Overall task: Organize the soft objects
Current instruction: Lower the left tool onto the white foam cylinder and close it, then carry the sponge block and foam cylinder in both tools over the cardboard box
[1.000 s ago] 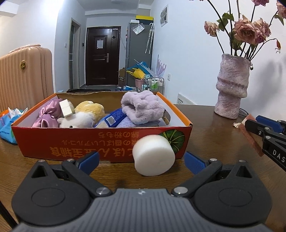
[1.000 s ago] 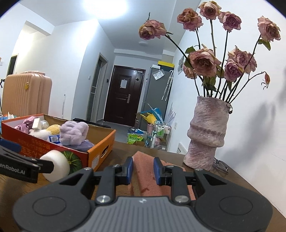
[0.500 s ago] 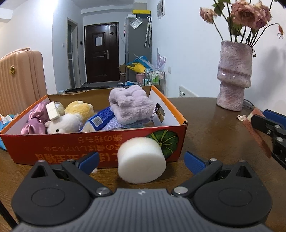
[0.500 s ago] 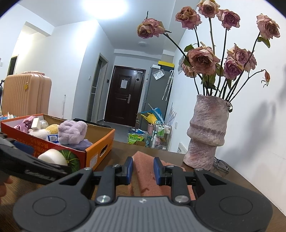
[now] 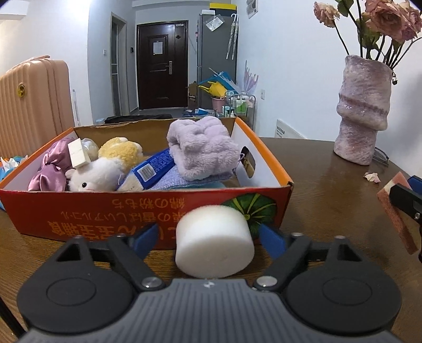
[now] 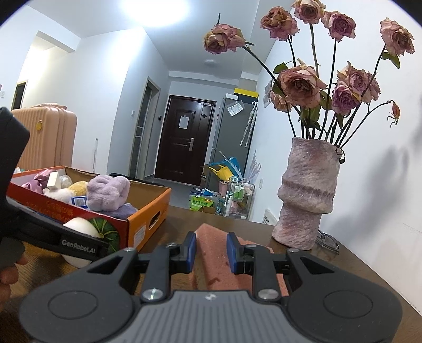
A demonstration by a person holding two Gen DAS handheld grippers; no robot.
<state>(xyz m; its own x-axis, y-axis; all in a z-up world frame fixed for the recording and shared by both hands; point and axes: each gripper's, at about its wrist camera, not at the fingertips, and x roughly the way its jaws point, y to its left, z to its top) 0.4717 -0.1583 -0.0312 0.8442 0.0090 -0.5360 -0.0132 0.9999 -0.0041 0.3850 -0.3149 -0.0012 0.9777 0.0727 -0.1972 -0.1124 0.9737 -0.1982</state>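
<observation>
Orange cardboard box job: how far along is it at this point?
Done: the orange cardboard box already holds a lilac fluffy towel, plush toys and a blue packet. In hand: the right hand-held gripper clamps a pink rectangular sponge; the left hand-held gripper is closing around the white foam cylinder, pads not yet touching. Left: boxing both.

light: bright ceiling lamp, glare | shadows: soft on wall | edges: fisheye-bent, dark corners | focus: sharp

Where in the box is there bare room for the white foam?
The orange cardboard box is bare only in its right corner, between the lilac fluffy towel and the right wall. Left and middle are crowded with the white plush toy and blue packet.
</observation>
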